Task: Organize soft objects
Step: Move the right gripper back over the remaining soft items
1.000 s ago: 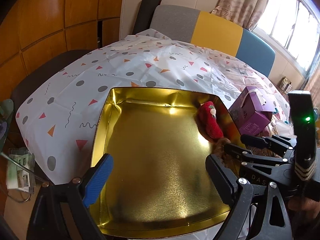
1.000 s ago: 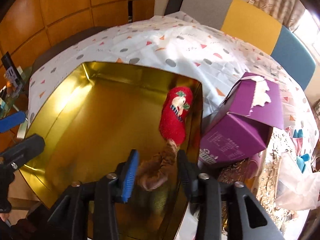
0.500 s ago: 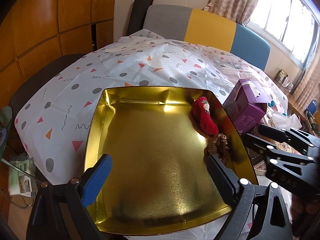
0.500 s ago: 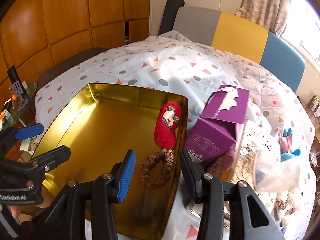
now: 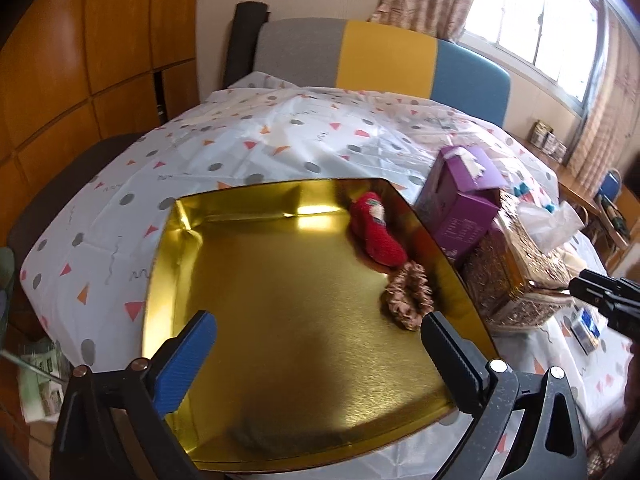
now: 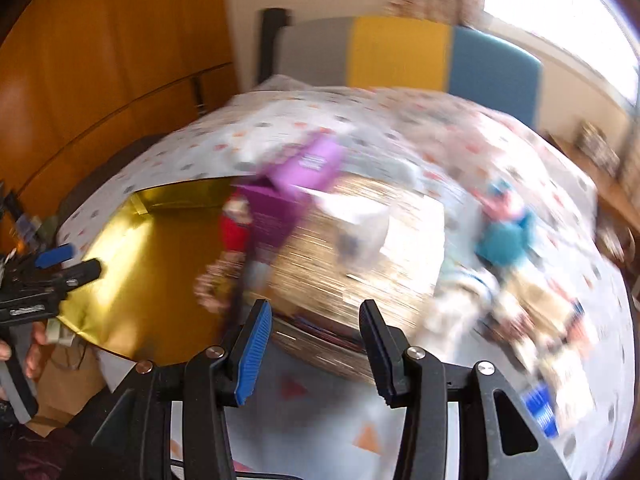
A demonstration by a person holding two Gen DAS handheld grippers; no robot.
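Gold and shiny, the big tray (image 5: 288,320) sits on a table with a white spotted cloth (image 5: 240,152). Two soft things lie inside the tray, close to its right wall. One is a red sock (image 5: 376,232) with a little picture on it. The other is a brown hair scrunchie (image 5: 410,296), which lies just next to the toe of the sock.

The left gripper (image 5: 316,348) hangs over the near part of the tray. Its jaws have just been opening and now stand very wide, with nothing between them.

The right gripper (image 6: 314,344) is over the cloth, to the right of the tray. Its jaws are partly apart and nothing is between them. The right wrist picture is very blurry.

A purple tissue box (image 5: 460,204) stands just outside the tray's right wall. A sparkly gold box (image 5: 516,276) sits next to it, nearer to us. In the blurry picture a blue soft thing (image 6: 504,240) lies farther right on the cloth, but I cannot tell what it is.
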